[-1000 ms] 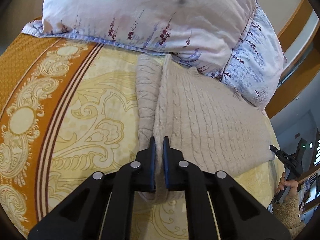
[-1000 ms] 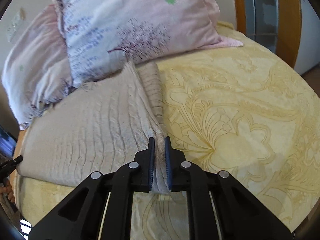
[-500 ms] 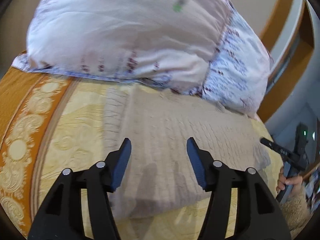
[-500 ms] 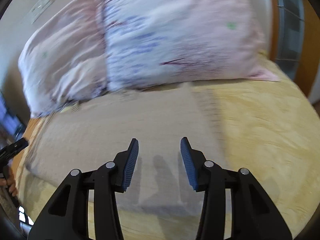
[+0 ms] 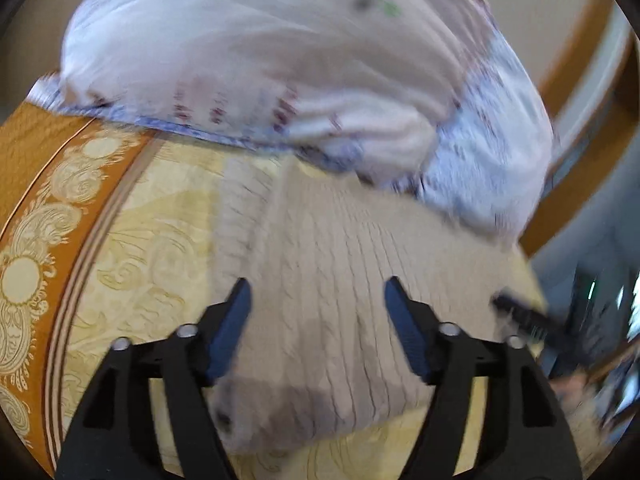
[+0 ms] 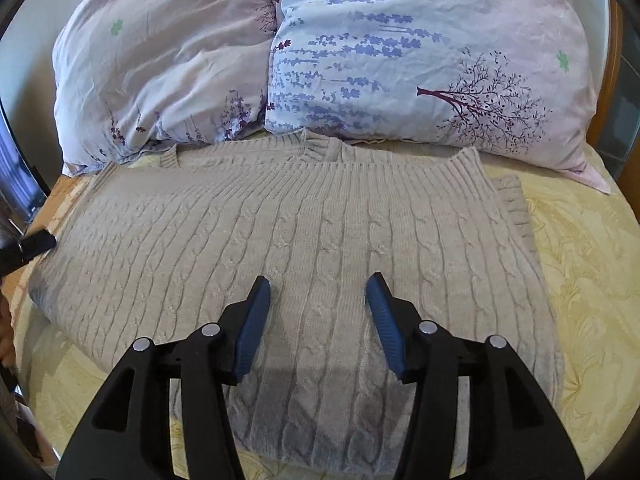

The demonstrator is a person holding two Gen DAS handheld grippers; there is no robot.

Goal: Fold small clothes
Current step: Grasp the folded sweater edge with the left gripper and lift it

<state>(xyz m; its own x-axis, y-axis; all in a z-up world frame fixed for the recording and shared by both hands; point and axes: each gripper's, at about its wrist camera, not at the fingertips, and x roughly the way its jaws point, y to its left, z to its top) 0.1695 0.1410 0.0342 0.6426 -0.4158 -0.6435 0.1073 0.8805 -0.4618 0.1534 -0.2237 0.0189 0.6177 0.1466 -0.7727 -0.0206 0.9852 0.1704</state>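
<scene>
Bed [image 6: 580, 280] bearing sweater [image 6: 320, 240] folded once; left gripper [image 5: 316, 320] and right gripper [image 6: 318, 316] opening, empty; further folds remain.

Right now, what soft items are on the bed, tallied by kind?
Beige cable-knit sweater: 1
Floral pillows: 2, the pink one and the blue-and-pink one
Yellow patterned bedspread: 1
Total: 4

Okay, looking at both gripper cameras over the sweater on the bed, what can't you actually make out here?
- Left wrist view: motion blur smears the sweater knit and pillow print.
- Right wrist view: the sweater's near hem hides behind the opening right gripper.
- Sleeves: folded under or absent, cannot tell.
- Left gripper: opening, nothing held.
</scene>
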